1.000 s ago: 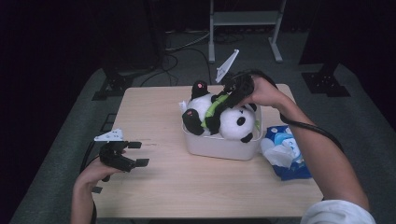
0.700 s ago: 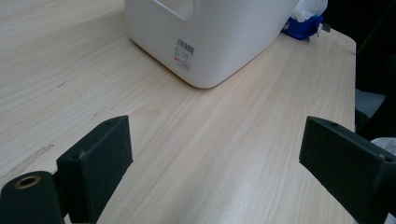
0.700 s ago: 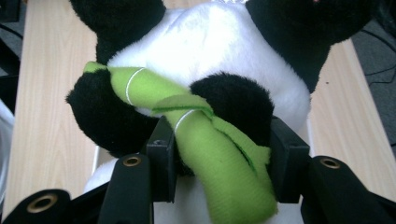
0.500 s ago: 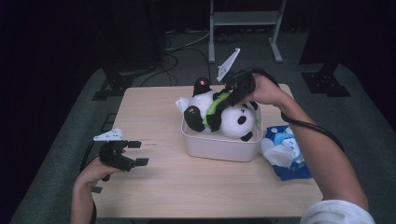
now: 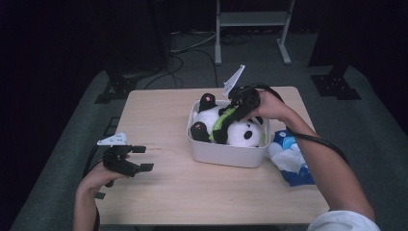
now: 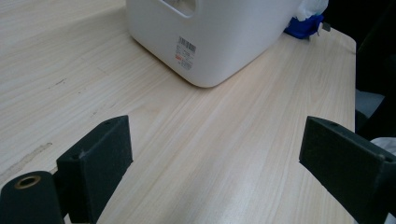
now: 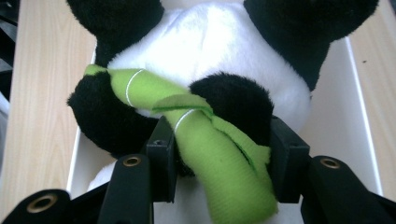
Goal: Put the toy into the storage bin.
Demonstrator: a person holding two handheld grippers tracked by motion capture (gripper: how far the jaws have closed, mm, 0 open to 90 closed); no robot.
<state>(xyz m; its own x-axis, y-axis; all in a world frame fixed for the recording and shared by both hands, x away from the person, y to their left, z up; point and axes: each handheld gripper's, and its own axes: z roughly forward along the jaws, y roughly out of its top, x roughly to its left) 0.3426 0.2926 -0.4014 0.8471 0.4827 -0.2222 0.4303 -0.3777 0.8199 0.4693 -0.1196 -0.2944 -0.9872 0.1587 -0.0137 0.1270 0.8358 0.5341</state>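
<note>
Right gripper (image 5: 239, 111): jaws pinch the panda (image 5: 231, 126) around its green bamboo (image 7: 205, 140) and arms. The panda lies in the white bin (image 5: 226, 154) at centre right of the high view. Left gripper (image 5: 137, 158): jaws spread with nothing between them, low over the table (image 5: 159, 192) at lower left. A blue-white bag (image 5: 291, 161) lies just right of the bin.

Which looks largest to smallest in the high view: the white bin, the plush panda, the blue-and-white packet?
1. White bin, widest outline.
2. Plush panda, lying inside the bin with its feet over the rim.
3. Blue-and-white packet, beside the bin; an arm partly covers it, so its rank is less sure.
</note>
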